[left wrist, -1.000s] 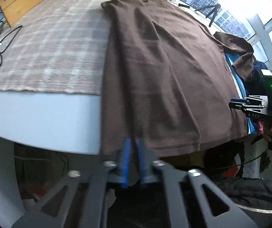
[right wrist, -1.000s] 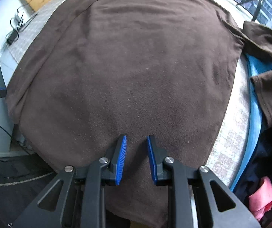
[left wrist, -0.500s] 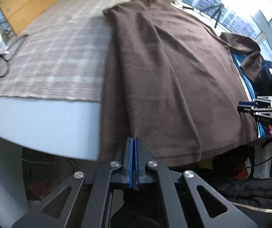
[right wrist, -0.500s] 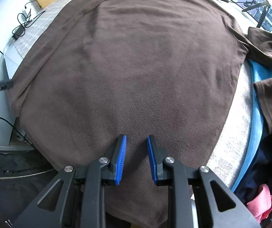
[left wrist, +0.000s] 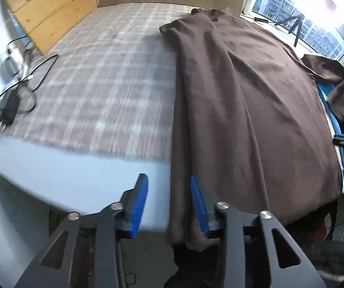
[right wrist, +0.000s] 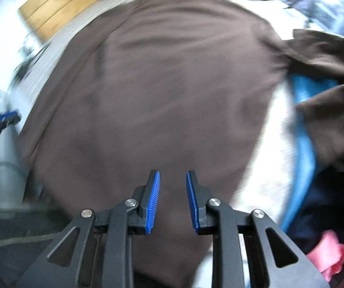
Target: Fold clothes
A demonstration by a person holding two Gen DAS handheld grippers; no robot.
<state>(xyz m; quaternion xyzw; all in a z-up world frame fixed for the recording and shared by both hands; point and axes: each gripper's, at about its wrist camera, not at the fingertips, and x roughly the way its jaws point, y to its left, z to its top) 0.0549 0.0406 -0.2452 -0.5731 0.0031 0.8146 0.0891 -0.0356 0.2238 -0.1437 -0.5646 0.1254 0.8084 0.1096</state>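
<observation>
Both tongs point steeply down over a brown garment (left wrist: 244,110) spread on a plaid-covered bed (left wrist: 104,76). The left tongs (left wrist: 169,202) are opening, the garment's hanging hem edge loose between them. The right tongs (right wrist: 172,200) hover slightly apart, gripping nothing. Windows (left wrist: 289,2) stand beyond; a charger cable (left wrist: 25,76) lies at the bed's left.
</observation>
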